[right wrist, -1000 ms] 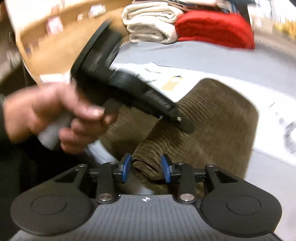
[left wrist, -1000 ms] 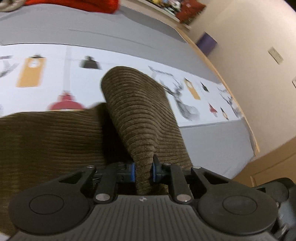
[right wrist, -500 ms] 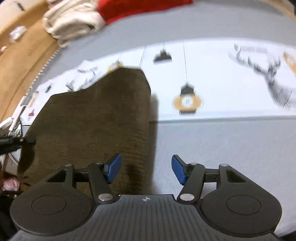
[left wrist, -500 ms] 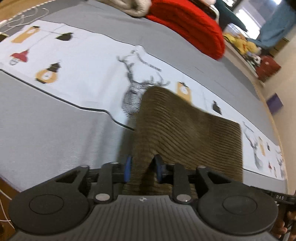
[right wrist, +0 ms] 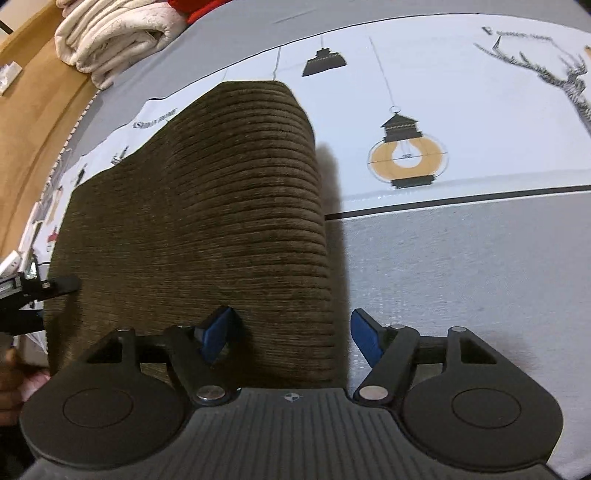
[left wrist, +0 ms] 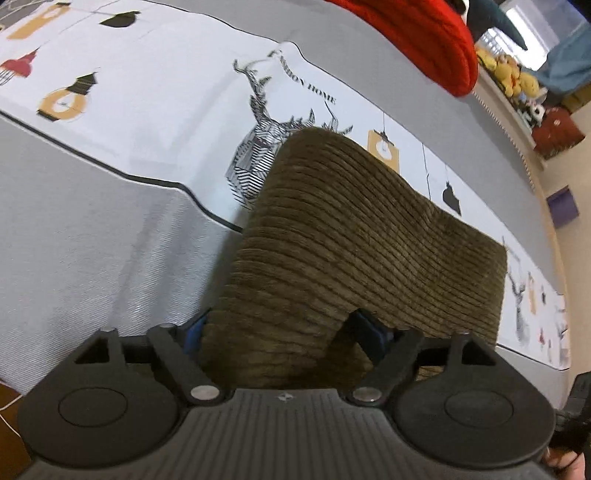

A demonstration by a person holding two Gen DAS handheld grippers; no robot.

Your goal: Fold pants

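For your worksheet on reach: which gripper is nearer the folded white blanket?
Right. The right gripper has the white blanket in view beyond the corduroy pants; the left gripper shows none.

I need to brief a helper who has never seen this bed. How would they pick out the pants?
On the grey bed cover, find the white printed band with lanterns and deer. The pants lie folded across it, a brown ribbed corduroy slab, unlike the cream bedding and the red knit farther back.

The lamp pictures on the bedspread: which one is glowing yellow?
The round lantern right of the brown pants; the hanging lamp above it is plain black.
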